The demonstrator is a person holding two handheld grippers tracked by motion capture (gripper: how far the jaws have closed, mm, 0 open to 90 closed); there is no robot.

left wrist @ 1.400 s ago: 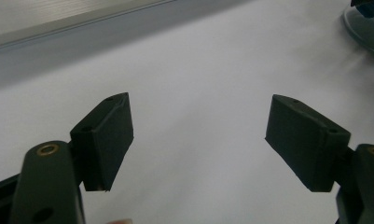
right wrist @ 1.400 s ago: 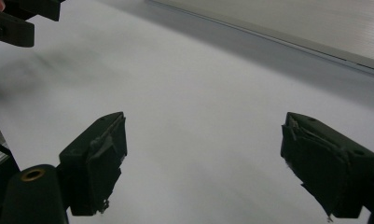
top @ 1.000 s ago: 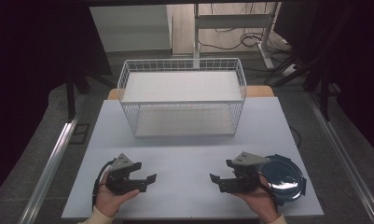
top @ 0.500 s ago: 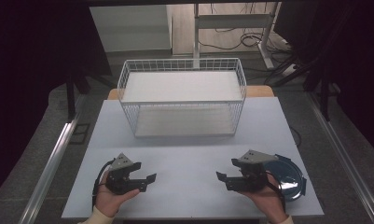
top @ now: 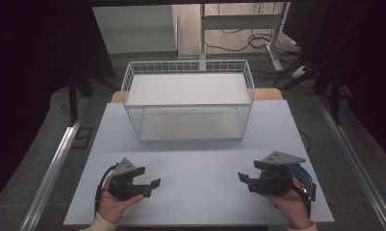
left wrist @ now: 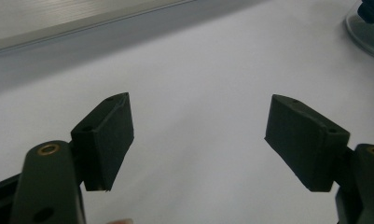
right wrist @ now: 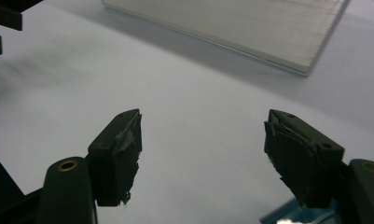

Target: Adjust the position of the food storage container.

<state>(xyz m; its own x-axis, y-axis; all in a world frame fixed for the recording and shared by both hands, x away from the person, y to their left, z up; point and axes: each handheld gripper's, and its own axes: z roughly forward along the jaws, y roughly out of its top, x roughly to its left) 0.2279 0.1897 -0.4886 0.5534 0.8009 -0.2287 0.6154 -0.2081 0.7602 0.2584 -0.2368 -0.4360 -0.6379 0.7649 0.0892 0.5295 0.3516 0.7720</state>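
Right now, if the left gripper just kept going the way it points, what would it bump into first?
Likely nothing soon: the left gripper points across bare white table toward the right gripper, which would probably be first in line, though depth is unclear.

From where I stand, the right hand (top: 292, 204) and the right tool (top: 246, 179) cover most of a blue round thing (top: 307, 179) at the bench's (top: 200, 159) near right corner, so what it is stays unclear. In the left gripper view a clear curved rim (left wrist: 364, 29) is cut off by the top right edge. In the right gripper view a blue patch (right wrist: 287, 217) runs off the bottom edge, and the left tool (right wrist: 0, 25) is clipped at the top left corner.
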